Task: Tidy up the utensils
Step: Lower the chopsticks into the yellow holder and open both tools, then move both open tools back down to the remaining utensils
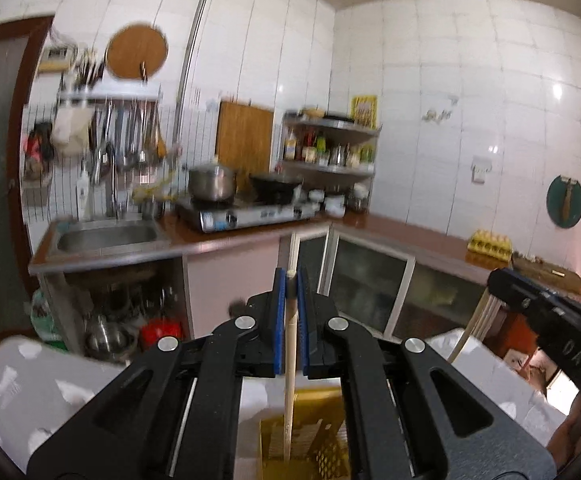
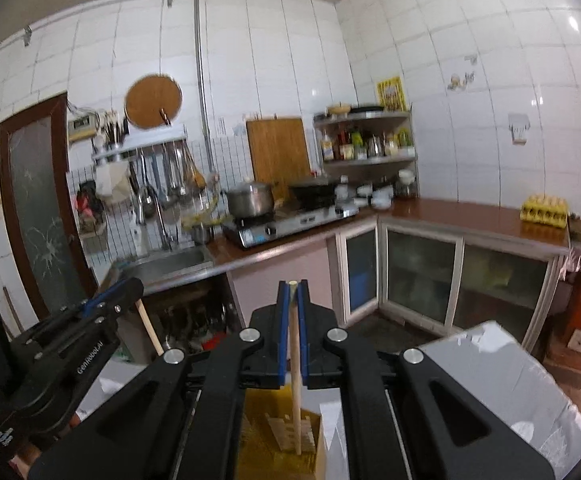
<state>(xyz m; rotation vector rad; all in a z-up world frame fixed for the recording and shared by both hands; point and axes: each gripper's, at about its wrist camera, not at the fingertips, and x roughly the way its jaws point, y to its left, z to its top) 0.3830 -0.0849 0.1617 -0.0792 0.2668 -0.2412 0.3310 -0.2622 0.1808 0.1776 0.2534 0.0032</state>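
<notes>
My left gripper is shut on a pale wooden chopstick that hangs nearly upright, its lower end inside a yellow perforated utensil holder. In the right wrist view my right gripper is shut on a second chopstick, whose lower end also reaches into the yellow holder. Each gripper appears in the other's view: the right gripper at the right edge with its chopstick, and the left gripper at the left with its chopstick.
The holder stands on a white table. Beyond it a brown L-shaped counter carries a sink, a gas stove with a steel pot and a wok, and a yellow egg carton. Utensils hang on the wall rack.
</notes>
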